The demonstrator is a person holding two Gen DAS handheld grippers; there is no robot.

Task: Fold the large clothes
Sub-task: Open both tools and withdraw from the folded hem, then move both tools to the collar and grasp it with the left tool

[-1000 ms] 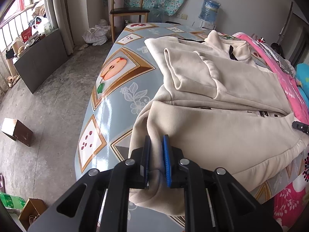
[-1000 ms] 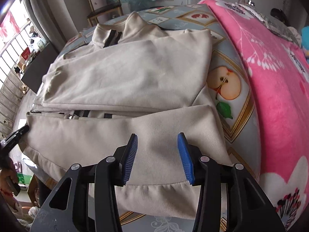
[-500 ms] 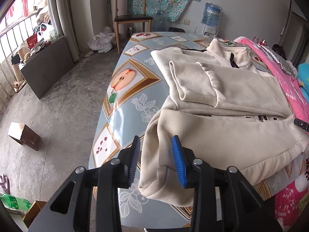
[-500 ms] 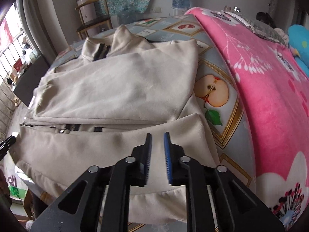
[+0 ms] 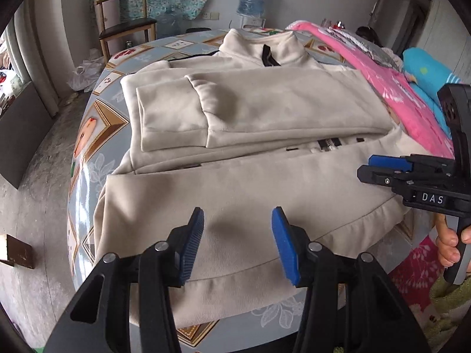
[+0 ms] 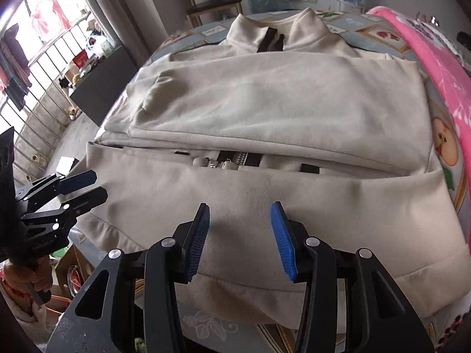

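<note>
- Your left hand-held gripper [image 5: 238, 242] sits at the bottom centre of its own view, jaws parted and opening; nothing is between the blue pads [image 5: 284, 247], only the garment's hem below them.
- Your right hand-held gripper [image 6: 240, 239] sits likewise at the bottom centre of its view, jaws parted and opening, gripping nothing; the fabric lies beneath the gap.
- The cream jacket [image 5: 253, 123] lies across the middle of the frame on the patterned surface [image 5: 97, 117], collar at the top, sleeves folded across the chest, bottom part turned up toward the zip.
- Its hem [image 6: 323, 282] overhangs the near edge of the surface at the bottom of the right view.
- In the left view the other gripper enters at the right edge, with your fingers [image 5: 447, 244] around its handle.
- A pink blanket [image 6: 435, 67] runs along the right side of the frame, just beside the jacket.
- A wooden chair [image 5: 126, 20] stands in the upper left, well apart from the surface.
</note>
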